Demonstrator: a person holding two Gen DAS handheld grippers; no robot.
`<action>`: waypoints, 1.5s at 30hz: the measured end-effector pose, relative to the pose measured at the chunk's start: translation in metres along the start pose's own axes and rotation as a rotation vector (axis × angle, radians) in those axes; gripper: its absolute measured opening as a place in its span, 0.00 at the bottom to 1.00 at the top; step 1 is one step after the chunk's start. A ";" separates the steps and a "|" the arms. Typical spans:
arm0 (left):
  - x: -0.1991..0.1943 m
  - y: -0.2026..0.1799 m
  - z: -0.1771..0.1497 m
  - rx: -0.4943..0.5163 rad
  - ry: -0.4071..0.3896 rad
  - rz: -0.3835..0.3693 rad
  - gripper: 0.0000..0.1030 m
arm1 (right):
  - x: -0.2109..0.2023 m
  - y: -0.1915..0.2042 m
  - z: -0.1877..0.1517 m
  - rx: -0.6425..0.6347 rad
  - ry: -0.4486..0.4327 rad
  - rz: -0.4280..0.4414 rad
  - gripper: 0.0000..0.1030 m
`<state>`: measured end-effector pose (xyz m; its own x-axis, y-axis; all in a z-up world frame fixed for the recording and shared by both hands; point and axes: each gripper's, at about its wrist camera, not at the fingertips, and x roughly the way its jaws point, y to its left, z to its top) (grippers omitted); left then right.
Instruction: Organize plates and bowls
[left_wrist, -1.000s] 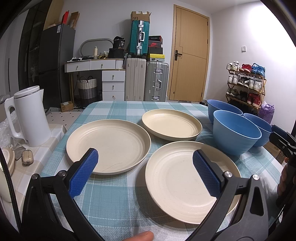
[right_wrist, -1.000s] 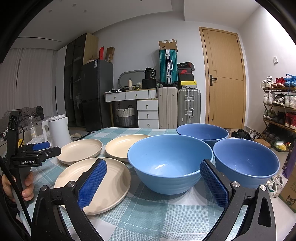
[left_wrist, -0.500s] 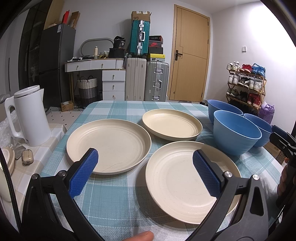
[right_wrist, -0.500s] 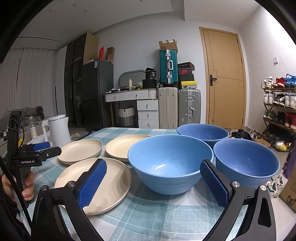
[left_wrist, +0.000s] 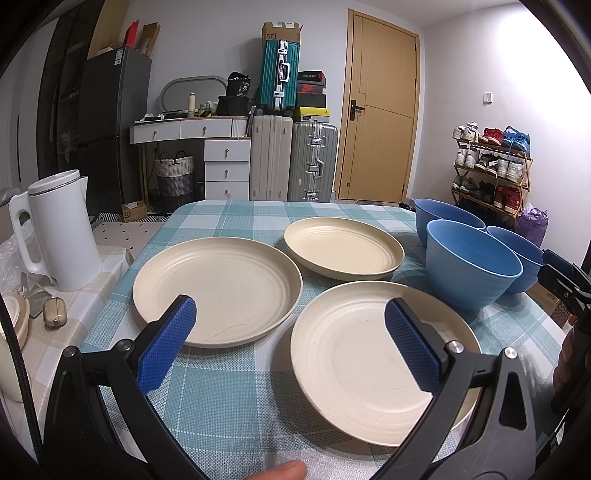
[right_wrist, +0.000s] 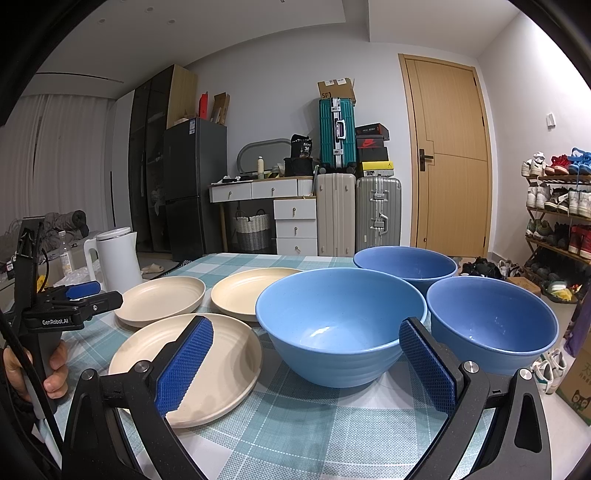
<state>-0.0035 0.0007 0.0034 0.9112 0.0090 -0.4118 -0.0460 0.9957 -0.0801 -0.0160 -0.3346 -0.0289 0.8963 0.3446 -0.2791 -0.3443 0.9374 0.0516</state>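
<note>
The left gripper (left_wrist: 290, 325) is held wide open over the nearest plate (left_wrist: 354, 363). The right gripper (right_wrist: 306, 350) is spread empty before the nearest bowl (right_wrist: 340, 325).

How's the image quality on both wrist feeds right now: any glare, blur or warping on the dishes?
Left wrist view: sharp, evenly lit, soft shadow under the near plate; the fisheye bends the door and darkens the corners. Right wrist view: also sharp, small ceiling-light glint inside the near bowl, edges bowed and vignetted.

"GenRobot.AI" is printed on the left gripper (right_wrist: 79, 295), "SF" on the cardboard box (left_wrist: 281, 32) atop the suitcase
</note>
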 end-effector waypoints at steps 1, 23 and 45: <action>0.000 0.000 0.000 0.000 -0.001 0.000 0.99 | 0.000 0.000 0.000 0.000 0.000 0.000 1.00; 0.003 0.002 -0.001 -0.001 -0.002 -0.001 0.99 | 0.001 0.000 0.000 -0.001 0.002 0.000 1.00; 0.001 0.015 -0.002 -0.009 -0.014 -0.004 0.99 | 0.006 0.002 -0.001 -0.006 0.029 -0.022 1.00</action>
<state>-0.0041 0.0154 0.0003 0.9168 0.0063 -0.3992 -0.0457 0.9949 -0.0895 -0.0114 -0.3304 -0.0314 0.8953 0.3220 -0.3079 -0.3263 0.9445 0.0389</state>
